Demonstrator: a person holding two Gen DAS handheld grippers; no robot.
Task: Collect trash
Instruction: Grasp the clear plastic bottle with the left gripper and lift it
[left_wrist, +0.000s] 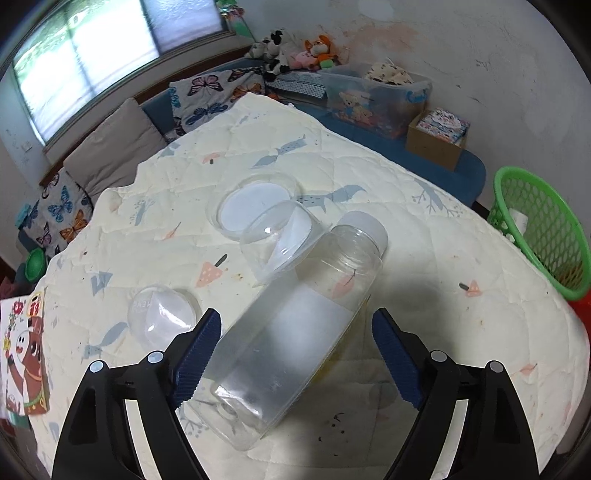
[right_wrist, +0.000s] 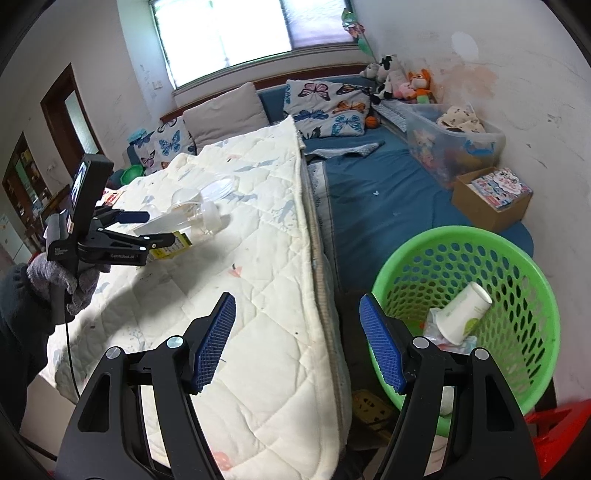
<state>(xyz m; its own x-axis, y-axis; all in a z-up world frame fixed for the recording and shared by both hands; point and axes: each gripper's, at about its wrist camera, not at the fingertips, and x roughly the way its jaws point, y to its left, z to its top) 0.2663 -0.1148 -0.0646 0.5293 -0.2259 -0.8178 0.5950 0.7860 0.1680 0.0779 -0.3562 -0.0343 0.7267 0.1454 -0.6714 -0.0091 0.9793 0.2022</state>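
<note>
A clear plastic bottle (left_wrist: 295, 325) with a white cap lies on the quilted table. My left gripper (left_wrist: 297, 332) is open with its jaws on either side of the bottle's body. Clear plastic cups lie beyond it (left_wrist: 280, 236), with another (left_wrist: 162, 314) to the left. In the right wrist view the left gripper (right_wrist: 147, 229) straddles the bottle (right_wrist: 181, 229). My right gripper (right_wrist: 297, 339) is open and empty over the table's edge, beside a green basket (right_wrist: 517, 266) that holds a paper cup (right_wrist: 465, 314) and wrappers.
The green basket (left_wrist: 543, 229) stands off the table's right edge on a red stool (right_wrist: 554, 421). Behind are a blue sofa (right_wrist: 388, 184), a clear storage bin (right_wrist: 454, 144), a cardboard box (right_wrist: 491, 199) and butterfly cushions (right_wrist: 328, 107).
</note>
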